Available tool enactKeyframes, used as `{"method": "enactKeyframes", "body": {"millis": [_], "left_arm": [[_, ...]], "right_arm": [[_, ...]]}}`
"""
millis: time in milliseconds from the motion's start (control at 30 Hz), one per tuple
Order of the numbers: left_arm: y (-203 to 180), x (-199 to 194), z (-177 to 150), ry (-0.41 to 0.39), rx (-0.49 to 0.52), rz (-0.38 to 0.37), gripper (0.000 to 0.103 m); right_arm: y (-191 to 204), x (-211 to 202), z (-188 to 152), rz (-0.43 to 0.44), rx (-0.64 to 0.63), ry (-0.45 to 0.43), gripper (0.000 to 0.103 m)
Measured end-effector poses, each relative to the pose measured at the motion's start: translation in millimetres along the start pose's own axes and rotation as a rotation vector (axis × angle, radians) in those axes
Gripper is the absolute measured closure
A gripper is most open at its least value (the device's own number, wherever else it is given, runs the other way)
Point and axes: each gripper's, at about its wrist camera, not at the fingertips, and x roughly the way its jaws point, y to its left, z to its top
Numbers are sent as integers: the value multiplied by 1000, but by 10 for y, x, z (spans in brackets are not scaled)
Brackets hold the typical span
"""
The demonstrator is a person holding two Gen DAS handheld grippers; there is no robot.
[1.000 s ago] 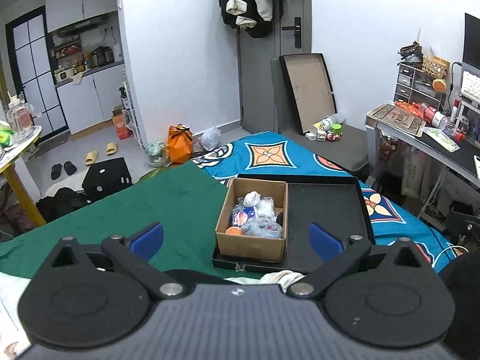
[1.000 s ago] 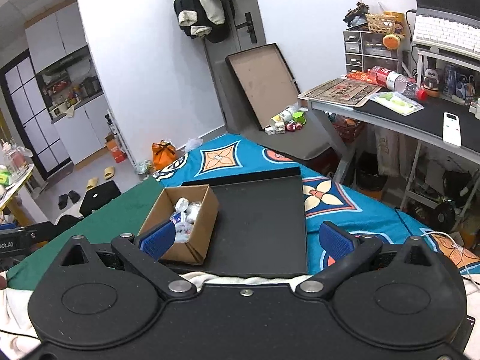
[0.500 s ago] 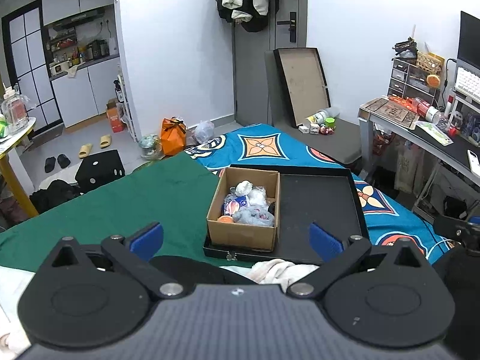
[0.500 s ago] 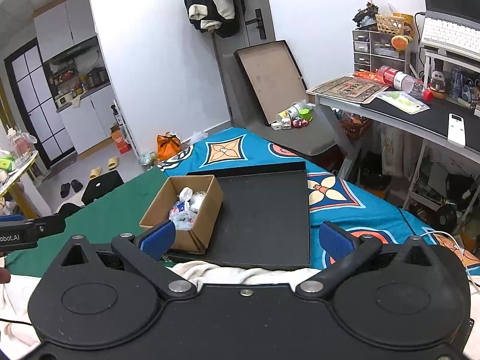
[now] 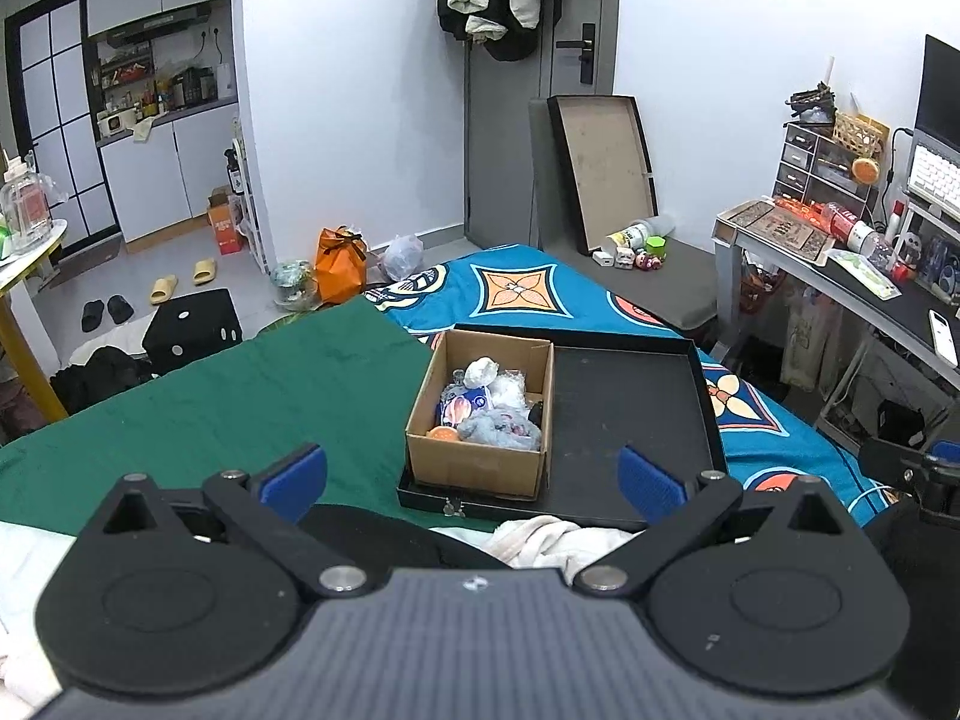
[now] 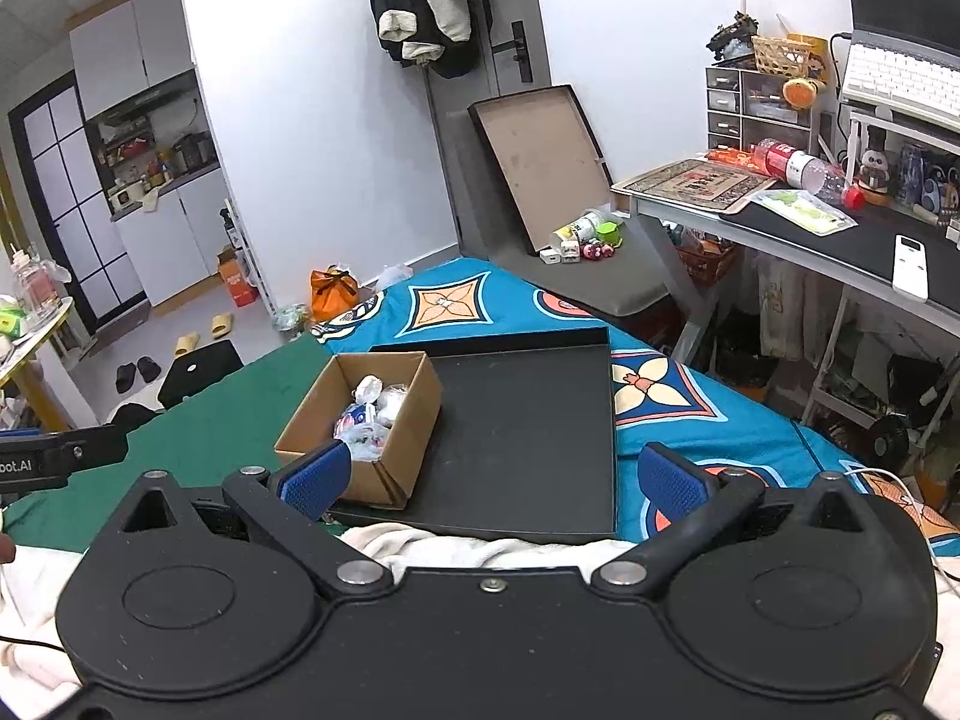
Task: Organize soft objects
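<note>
A small cardboard box (image 5: 477, 462) (image 6: 414, 426) stands in the left part of a shallow black tray (image 5: 630, 402) (image 6: 528, 420) on the bed. Inside it lie several soft items (image 5: 495, 405) (image 6: 372, 411): white wads, a grey fluffy piece, something orange. My left gripper (image 5: 474, 477) hangs open, short of the tray's near edge, nothing between its blue pads. My right gripper (image 6: 489, 480) is open too, its left fingertip (image 6: 315, 477) in front of the box's near corner. A white cloth (image 5: 552, 537) (image 6: 480, 546) lies just below both grippers.
A green cloth (image 5: 240, 396) and a blue patterned sheet (image 6: 678, 414) cover the bed. A desk (image 6: 798, 228) with clutter stands at the right. On the floor beyond the bed are an orange bag (image 5: 341, 264), a black cube (image 5: 195, 330) and slippers. A box lid (image 5: 606, 165) leans on the wall.
Both grippers have risen and pulled back slightly, so the box and tray sit lower and smaller in view. Both stay open and hold nothing.
</note>
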Motion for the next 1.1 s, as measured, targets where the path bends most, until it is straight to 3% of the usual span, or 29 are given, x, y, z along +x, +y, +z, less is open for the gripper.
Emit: {"method": "enactKeyframes", "body": {"millis": [1100], "left_arm": [[29,1,38,2,-11,-13,1]], "right_arm": [[23,-57,50,-27,-17,-7,0]]}}
